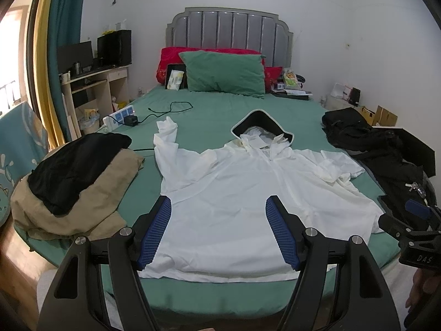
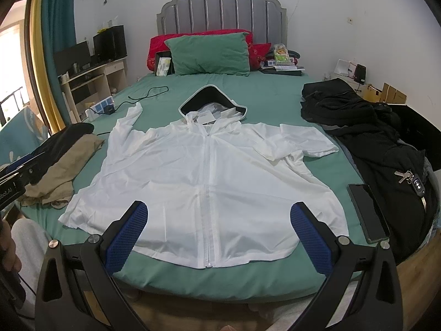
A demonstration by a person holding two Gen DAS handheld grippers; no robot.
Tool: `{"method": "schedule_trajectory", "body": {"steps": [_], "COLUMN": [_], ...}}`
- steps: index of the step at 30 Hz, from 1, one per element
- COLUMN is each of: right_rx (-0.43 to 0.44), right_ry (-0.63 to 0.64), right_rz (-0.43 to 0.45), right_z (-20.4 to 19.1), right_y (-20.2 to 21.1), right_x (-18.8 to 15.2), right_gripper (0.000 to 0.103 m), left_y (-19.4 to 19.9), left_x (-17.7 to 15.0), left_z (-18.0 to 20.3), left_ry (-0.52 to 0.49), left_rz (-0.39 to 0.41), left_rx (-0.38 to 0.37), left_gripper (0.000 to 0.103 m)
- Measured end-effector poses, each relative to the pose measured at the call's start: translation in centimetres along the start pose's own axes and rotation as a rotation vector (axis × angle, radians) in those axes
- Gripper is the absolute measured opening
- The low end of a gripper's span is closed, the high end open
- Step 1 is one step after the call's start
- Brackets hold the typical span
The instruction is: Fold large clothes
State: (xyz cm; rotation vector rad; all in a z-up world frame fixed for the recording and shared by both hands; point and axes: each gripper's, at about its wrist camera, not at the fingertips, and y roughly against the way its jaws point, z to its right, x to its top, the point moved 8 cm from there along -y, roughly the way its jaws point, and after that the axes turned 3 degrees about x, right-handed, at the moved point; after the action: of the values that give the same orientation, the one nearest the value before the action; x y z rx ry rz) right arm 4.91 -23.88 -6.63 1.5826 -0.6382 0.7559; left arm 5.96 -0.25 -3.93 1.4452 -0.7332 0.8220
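White hooded jacket (image 2: 209, 171) lies flat on the bed (image 2: 248, 281), hood toward the headboard (image 2: 220, 13), hem nearest; left gripper (image 1: 217, 231) and right gripper (image 2: 219, 237) hover, fingers spread, empty.

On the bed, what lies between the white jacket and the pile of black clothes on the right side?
A dark phone lies there on the green sheet, beside the white jacket and the black clothes. Only the right wrist view shows it.
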Motion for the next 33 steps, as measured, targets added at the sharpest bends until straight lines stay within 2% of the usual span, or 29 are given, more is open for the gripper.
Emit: {"method": "schedule_trajectory", "body": {"steps": [27, 33], "right_rx": [0.001, 0.001], "right_ry": [-0.002, -0.003], "right_rz": [-0.001, -0.002], "right_z": [-0.02, 0.00], "right_y": [-0.03, -0.03], "right_x": [-0.08, -0.06], "right_gripper": [0.102, 0.102], "left_y": [0.33, 0.20], "left_x": [-0.03, -0.45], "left_z": [-0.67, -0.75], "left_ry": [0.001, 0.002], "left_rz": [-0.001, -0.011], "left_rx": [0.009, -0.017], "left_gripper": [0.074, 0.074]}}
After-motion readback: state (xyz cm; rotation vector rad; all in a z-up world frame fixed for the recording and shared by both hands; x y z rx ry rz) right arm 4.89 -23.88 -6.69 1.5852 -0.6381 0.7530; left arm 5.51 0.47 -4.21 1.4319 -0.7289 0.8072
